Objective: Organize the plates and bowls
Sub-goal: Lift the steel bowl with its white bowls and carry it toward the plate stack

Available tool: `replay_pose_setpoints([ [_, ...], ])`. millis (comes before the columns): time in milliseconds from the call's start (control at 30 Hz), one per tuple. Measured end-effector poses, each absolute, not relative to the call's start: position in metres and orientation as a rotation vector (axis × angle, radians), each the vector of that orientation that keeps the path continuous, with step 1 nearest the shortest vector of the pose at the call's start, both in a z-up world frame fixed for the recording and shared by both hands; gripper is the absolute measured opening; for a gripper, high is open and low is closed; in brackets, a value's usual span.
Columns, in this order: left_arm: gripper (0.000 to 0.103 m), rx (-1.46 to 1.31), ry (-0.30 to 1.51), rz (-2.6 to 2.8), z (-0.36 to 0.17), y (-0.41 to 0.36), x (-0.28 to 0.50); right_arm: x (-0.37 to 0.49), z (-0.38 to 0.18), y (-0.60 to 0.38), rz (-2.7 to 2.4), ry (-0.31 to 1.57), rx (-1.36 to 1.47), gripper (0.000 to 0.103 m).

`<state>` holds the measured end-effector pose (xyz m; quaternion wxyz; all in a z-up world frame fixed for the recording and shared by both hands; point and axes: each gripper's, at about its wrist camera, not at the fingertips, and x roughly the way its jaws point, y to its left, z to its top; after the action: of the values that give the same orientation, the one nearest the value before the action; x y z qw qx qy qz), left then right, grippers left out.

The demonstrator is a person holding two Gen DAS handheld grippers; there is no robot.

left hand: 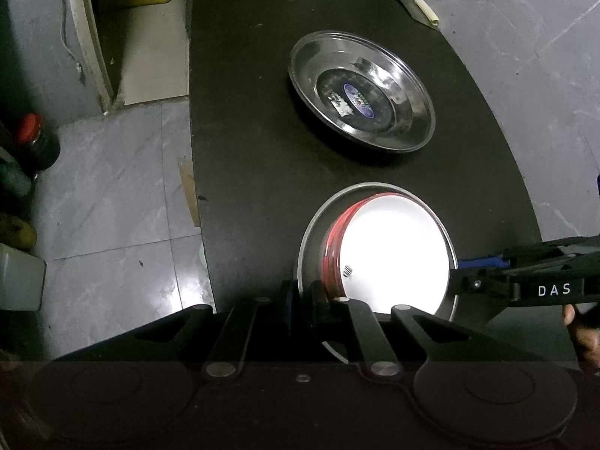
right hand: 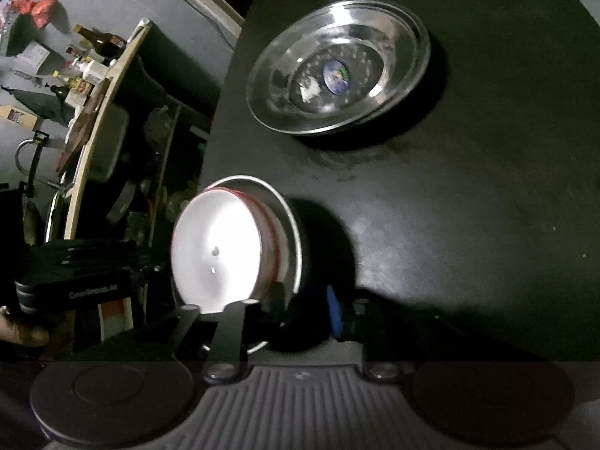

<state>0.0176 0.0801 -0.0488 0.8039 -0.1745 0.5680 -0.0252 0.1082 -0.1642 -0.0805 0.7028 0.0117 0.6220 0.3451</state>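
Note:
A steel bowl (left hand: 311,225) holds a white bowl with a red rim (left hand: 393,255) nested inside it, near the front of the black table (left hand: 255,150). My left gripper (left hand: 303,300) is shut on the steel bowl's near rim. My right gripper (right hand: 305,303) straddles the opposite rim of the steel bowl (right hand: 294,232); its blue pad (right hand: 333,311) stands clear, so it is open. In the left wrist view it comes in from the right (left hand: 468,272). The nested bowls look tilted; I cannot tell whether they touch the table. A shallow steel plate (left hand: 408,86) with a sticker lies farther back, also seen as the plate (right hand: 405,26).
The table's left edge drops to a grey tiled floor (left hand: 112,187) where a red-capped jar (left hand: 37,142) stands. A shelf with bottles (right hand: 97,43) is on the left in the right wrist view. A person's hand (left hand: 583,333) holds the right gripper.

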Motion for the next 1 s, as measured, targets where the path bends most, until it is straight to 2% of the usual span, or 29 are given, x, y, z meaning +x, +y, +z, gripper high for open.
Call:
replay_pose_setpoints([
  [100,0.008,-0.365,1.214,-0.05,-0.049,0.079,0.017,0.108,-0.083,-0.165,0.778,1.397,0.03,0.031],
  [133,0.007,-0.359,1.214,-0.048,-0.049,0.078,0.017,0.108,-0.084,-0.165,0.792,1.403,0.037,0.023],
  [167,0.007,-0.352,1.213,-0.045,-0.049,0.077,0.018,0.108,-0.084,-0.166,0.81,1.41,0.054,0.02],
  [367,0.007,-0.349,1.216,-0.037,-0.05,0.076,0.019,0.113,-0.093,-0.17,0.824,1.45,0.134,0.02],
  [400,0.007,-0.354,1.218,-0.034,-0.05,0.076,0.018,0.112,-0.093,-0.169,0.82,1.45,0.131,0.021],
  [500,0.007,-0.335,1.222,-0.021,-0.049,0.072,0.018,0.107,-0.085,-0.158,0.77,1.421,0.01,0.038],
  [567,0.008,-0.305,1.225,-0.016,-0.049,0.068,0.018,0.105,-0.082,-0.148,0.738,1.412,-0.065,0.038],
  [700,0.008,-0.312,1.226,-0.019,-0.05,0.067,0.018,0.108,-0.088,-0.139,0.753,1.447,-0.047,0.017],
  [1000,0.007,-0.336,1.239,-0.016,-0.049,0.071,0.019,0.124,-0.104,-0.152,0.737,1.541,0.149,0.016],
])
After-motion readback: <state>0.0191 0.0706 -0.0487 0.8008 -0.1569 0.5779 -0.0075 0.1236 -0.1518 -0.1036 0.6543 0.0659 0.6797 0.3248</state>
